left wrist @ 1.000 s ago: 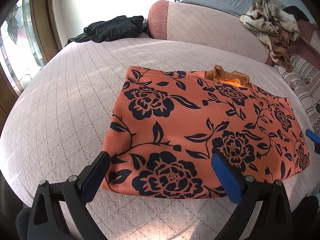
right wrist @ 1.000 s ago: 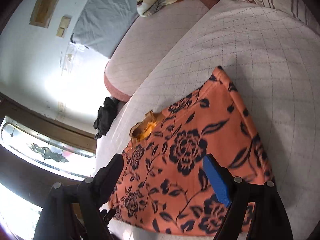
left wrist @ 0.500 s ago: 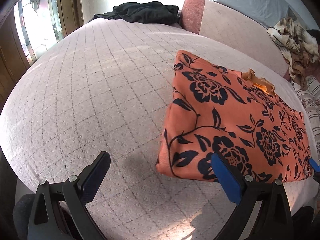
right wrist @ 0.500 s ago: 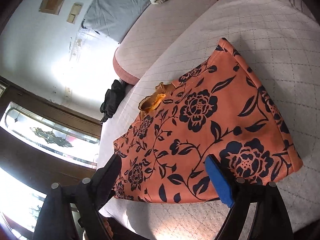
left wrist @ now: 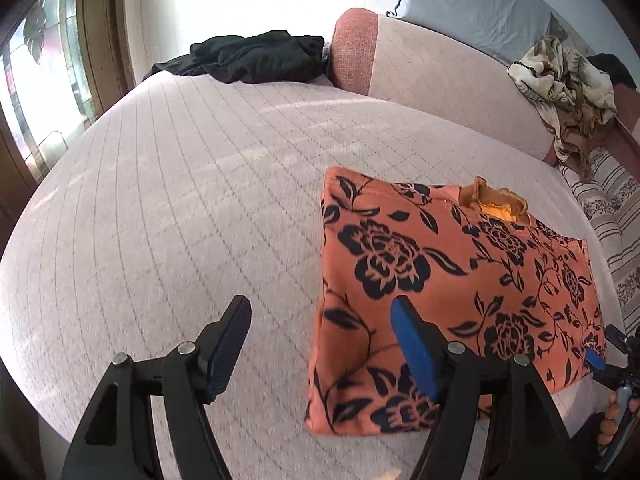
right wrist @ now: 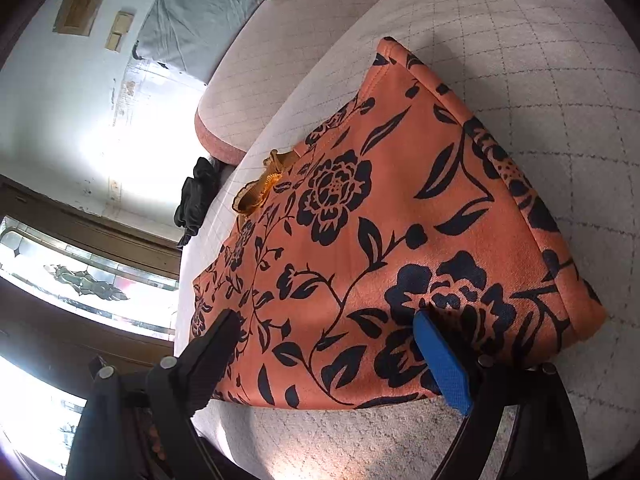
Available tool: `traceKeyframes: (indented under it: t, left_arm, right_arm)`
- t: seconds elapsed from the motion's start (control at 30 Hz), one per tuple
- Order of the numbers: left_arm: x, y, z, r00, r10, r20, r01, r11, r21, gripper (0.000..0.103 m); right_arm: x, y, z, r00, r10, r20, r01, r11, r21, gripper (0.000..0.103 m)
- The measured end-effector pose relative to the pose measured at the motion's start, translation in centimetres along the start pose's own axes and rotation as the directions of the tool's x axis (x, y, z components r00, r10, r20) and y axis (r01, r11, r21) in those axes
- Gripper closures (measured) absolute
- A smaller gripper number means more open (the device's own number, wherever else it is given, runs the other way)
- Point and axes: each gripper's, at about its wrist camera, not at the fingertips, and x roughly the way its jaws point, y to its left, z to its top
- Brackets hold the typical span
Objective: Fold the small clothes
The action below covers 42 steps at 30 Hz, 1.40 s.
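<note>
On the quilted pale bed (left wrist: 168, 216), the orange black-flowered folded garment (left wrist: 440, 272) lies flat; both hand-held grippers, left (left wrist: 320, 344) just narrowing, right (right wrist: 332, 356), gape empty. Best pinch both near corners evenly.

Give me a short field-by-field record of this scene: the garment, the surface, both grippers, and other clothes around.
garment: folded orange cloth with black flower print, lying flat
surface: pale quilted bed cover
left gripper: jaws just closing, nothing between the pads, at the garment's near left corner
right gripper: open, over the garment's near edge
other clothes: crumpled black garment; beige patterned cloth
</note>
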Motion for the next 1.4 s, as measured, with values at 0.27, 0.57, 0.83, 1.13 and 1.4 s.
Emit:
traceKeyframes:
  t: [0.27, 0.57, 0.83, 1.13, 1.4]
  left_arm:
    - [9.3, -0.3, 6.3, 0.991, 0.019, -0.131, -0.014, 0.999, 0.041, 0.075]
    - [8.7, -0.5, 7.5, 0.994, 0.090, -0.066, -0.089, 0.996, 0.012, 0.074]
    - [-3.2, -2.4, -2.8, 0.994, -0.022, 0.107, 0.013, 0.997, 0.076, 0.029]
    - [-3.2, -4.4, -8.7, 0.999, -0.037, 0.009, 0.035, 0.991, 0.131, 0.029]
    - [-3.2, -5.4, -10.1, 0.999, -0.030, -0.011, 0.031, 0.989, 0.147, 0.029]
  right_arm:
    - [-0.1, -0.1, -0.1, 1.000, 0.015, -0.005, -0.015, 1.000, -0.020, 0.013]
    - [0.2, 0.8, -0.3, 0.999, -0.045, 0.004, 0.045, 0.998, -0.037, 0.013]
    - [0.9, 2.4, -0.9, 0.985, -0.170, 0.027, 0.172, 0.981, -0.089, 0.012]
    - [1.2, 2.8, -1.1, 0.977, -0.210, 0.034, 0.213, 0.972, -0.102, 0.011]
    - [0.9, 2.6, -1.4, 0.980, -0.194, 0.053, 0.198, 0.976, -0.093, 0.011]
